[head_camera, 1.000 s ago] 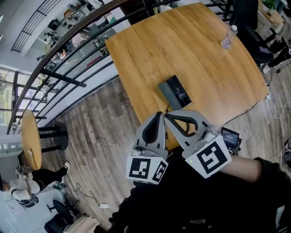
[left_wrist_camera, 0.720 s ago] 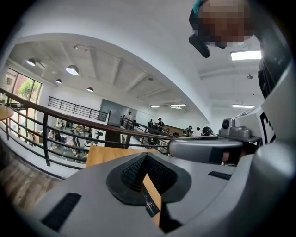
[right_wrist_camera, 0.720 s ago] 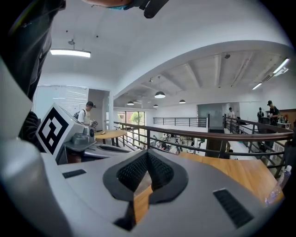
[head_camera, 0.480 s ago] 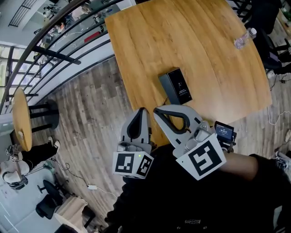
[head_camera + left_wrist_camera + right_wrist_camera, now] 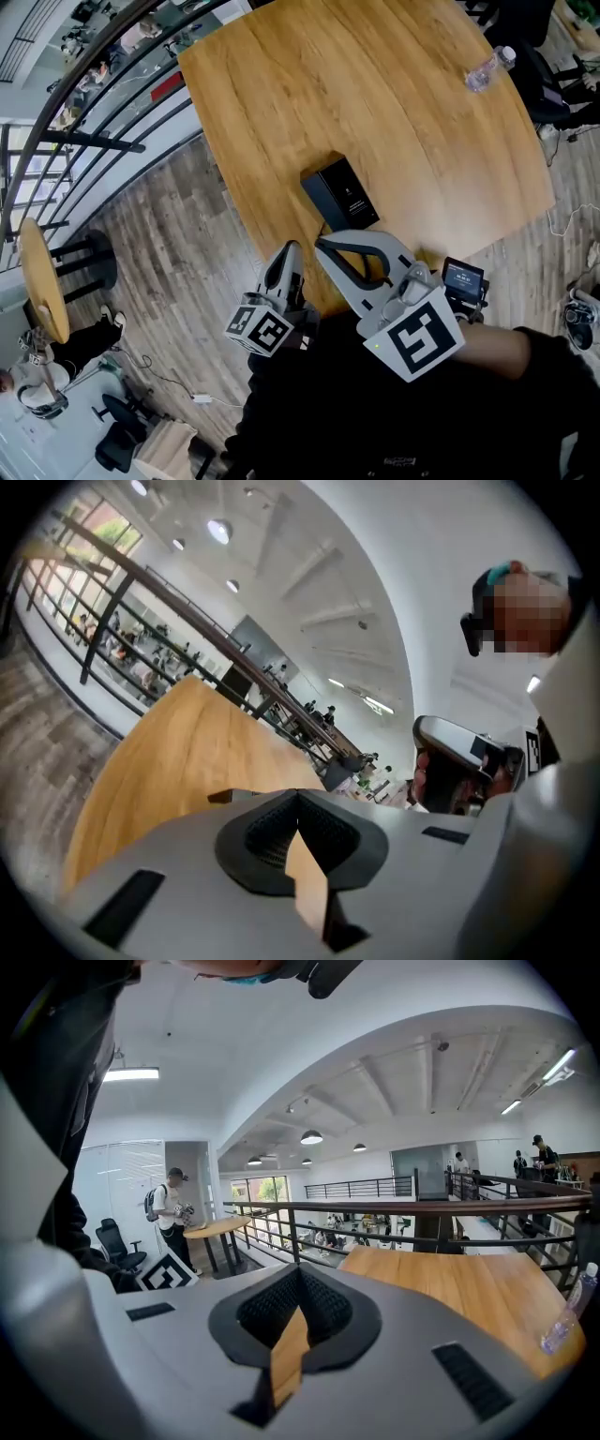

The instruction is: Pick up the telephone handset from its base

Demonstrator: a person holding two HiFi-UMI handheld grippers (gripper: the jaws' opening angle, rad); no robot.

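The black telephone (image 5: pixel 339 195) lies on the wooden table (image 5: pixel 281 84) close to its near edge, handset resting on the base. In the head view my left gripper (image 5: pixel 289 247) hangs over the floor just off the table's edge, below and left of the phone, with its jaws shut and empty. My right gripper (image 5: pixel 324 246) points at the table edge just below the phone, also shut on nothing. The left gripper view shows closed jaws (image 5: pixel 298 797) over the tabletop (image 5: pixel 187 752). In the right gripper view the closed jaws (image 5: pixel 300 1271) hide the phone.
A clear plastic bottle (image 5: pixel 486 67) lies at the table's far right and also shows as the bottle (image 5: pixel 568 1314). A dark railing (image 5: pixel 112 103) runs along the table's left side. A small round table (image 5: pixel 42 291) stands at the left. A person with a backpack (image 5: pixel 172 1208) stands beyond.
The left gripper has dropped lower and rolled, so its marker cube now sits tilted. The right gripper has shifted slightly down. Both stay shut and the phone has not moved on the table.
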